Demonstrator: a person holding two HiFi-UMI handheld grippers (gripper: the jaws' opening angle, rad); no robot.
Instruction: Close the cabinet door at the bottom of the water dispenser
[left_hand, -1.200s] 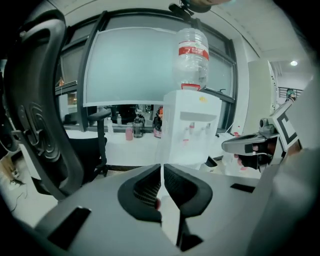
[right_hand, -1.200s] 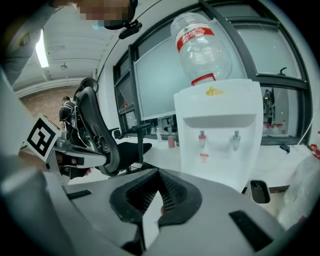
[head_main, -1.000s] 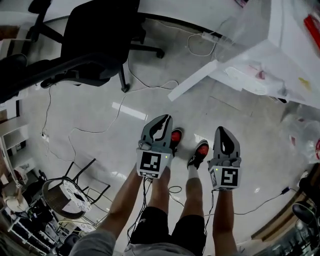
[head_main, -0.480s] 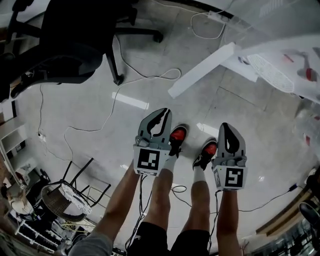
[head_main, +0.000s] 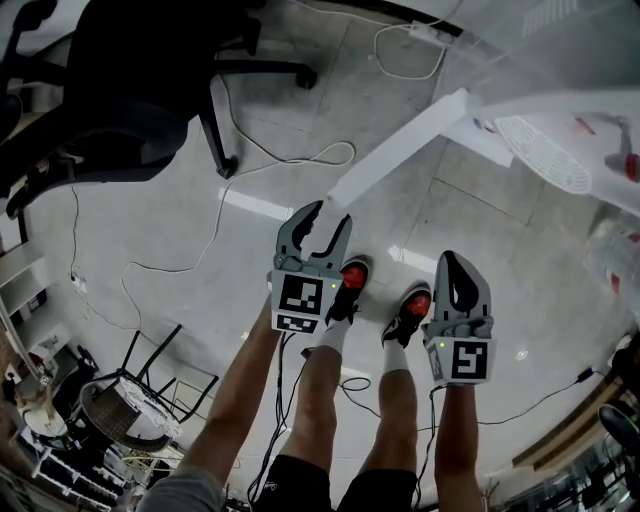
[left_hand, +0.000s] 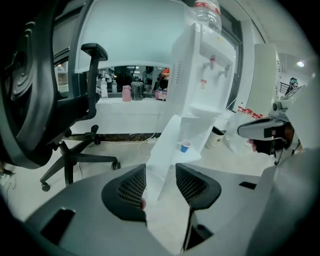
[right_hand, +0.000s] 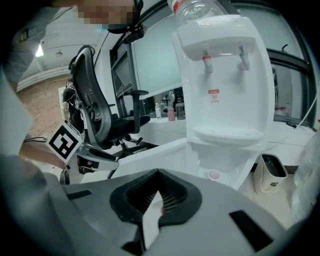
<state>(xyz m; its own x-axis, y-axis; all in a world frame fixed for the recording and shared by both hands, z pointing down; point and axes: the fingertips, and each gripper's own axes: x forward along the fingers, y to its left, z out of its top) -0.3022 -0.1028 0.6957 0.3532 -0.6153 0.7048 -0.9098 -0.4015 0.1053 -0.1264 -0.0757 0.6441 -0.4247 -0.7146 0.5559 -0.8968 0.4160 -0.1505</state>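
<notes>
The white water dispenser (left_hand: 202, 75) (right_hand: 225, 85) stands ahead with its bottom cabinet door (head_main: 400, 145) (left_hand: 167, 142) (right_hand: 150, 155) swung wide open. A small cup (left_hand: 185, 146) (right_hand: 214, 175) sits inside the cabinet. My left gripper (head_main: 327, 218) (left_hand: 160, 181) is open, its jaws have just been opening, and nothing is between them. It points at the door's free edge, a little short of it. My right gripper (head_main: 456, 268) (right_hand: 159, 194) is shut and empty, held to the right of the left one and facing the open cabinet.
A black office chair (head_main: 130, 90) (left_hand: 30, 100) stands to the left of the door. Cables (head_main: 285, 155) and a power strip (head_main: 425, 33) lie on the floor. A small white bin (right_hand: 270, 172) stands right of the dispenser. The person's feet (head_main: 350, 278) are just behind the grippers.
The left gripper's jaws went from shut to open. It has shifted toward the door's free edge. The right gripper stays shut and has sunk a little.
</notes>
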